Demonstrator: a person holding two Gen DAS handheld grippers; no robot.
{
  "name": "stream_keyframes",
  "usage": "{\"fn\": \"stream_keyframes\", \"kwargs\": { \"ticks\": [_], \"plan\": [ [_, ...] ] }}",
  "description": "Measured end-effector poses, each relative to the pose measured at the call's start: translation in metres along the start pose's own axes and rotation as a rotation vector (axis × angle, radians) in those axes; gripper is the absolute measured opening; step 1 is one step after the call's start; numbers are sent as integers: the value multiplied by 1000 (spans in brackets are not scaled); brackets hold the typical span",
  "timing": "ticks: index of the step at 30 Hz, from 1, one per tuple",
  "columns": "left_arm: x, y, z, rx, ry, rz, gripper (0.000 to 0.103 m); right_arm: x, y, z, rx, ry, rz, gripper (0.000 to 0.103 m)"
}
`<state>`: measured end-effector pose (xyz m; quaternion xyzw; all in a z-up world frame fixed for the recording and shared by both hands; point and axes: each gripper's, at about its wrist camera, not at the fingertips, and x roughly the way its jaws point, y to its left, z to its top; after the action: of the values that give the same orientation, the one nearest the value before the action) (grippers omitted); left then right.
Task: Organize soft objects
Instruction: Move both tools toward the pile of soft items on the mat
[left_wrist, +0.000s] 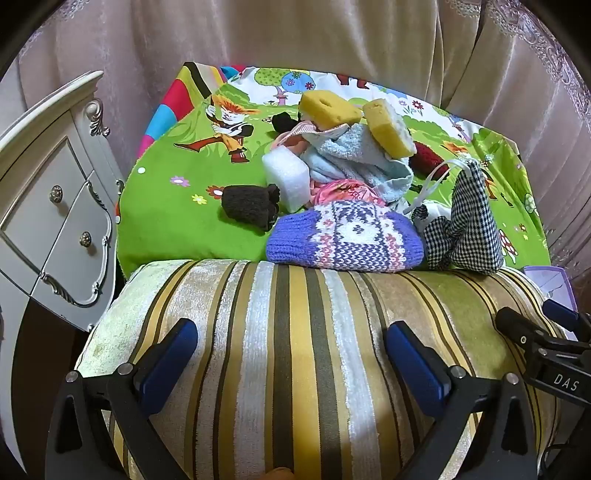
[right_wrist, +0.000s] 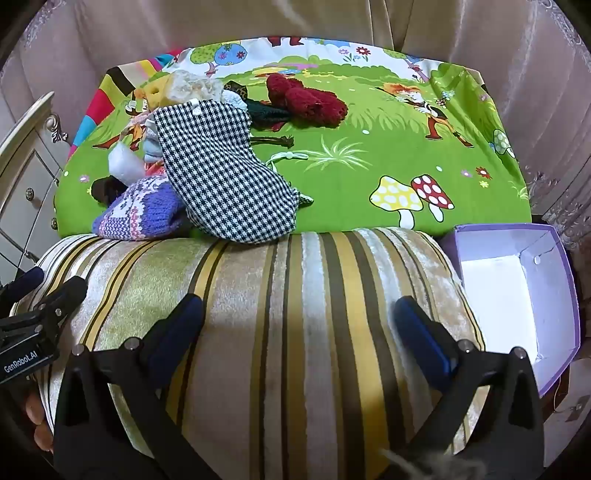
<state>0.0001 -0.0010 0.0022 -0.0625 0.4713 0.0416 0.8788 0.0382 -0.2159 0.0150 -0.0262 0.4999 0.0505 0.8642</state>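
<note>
Left wrist view: both grippers' fingers spread (holding nothing) before soft pile (left_wrist: 343, 177).

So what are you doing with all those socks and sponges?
A person holds a gripper in each hand, and both the left gripper and the right gripper are open and empty, over a striped cushion. The soft things are heaped on the green cartoon sheet: a purple knitted piece, a checked pouch, yellow sponges. An open purple box sits at the right with nothing visible inside. Sorting has not started.
</note>
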Motion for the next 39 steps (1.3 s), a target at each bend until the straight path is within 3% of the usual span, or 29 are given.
{"fn": "stream_keyframes", "kwargs": {
  "ticks": [21,31,39],
  "plan": [
    [1,1,-1,-9,2,6,103,-1,8,-5,-15,-51,-43,103],
    [1,-3,7,-12,-7,24,103,7,-2,6,-31,-9,26,103],
    [18,-10,36,9,38,-121,103,5,-5,14,-52,3,69,103]
  ]
}}
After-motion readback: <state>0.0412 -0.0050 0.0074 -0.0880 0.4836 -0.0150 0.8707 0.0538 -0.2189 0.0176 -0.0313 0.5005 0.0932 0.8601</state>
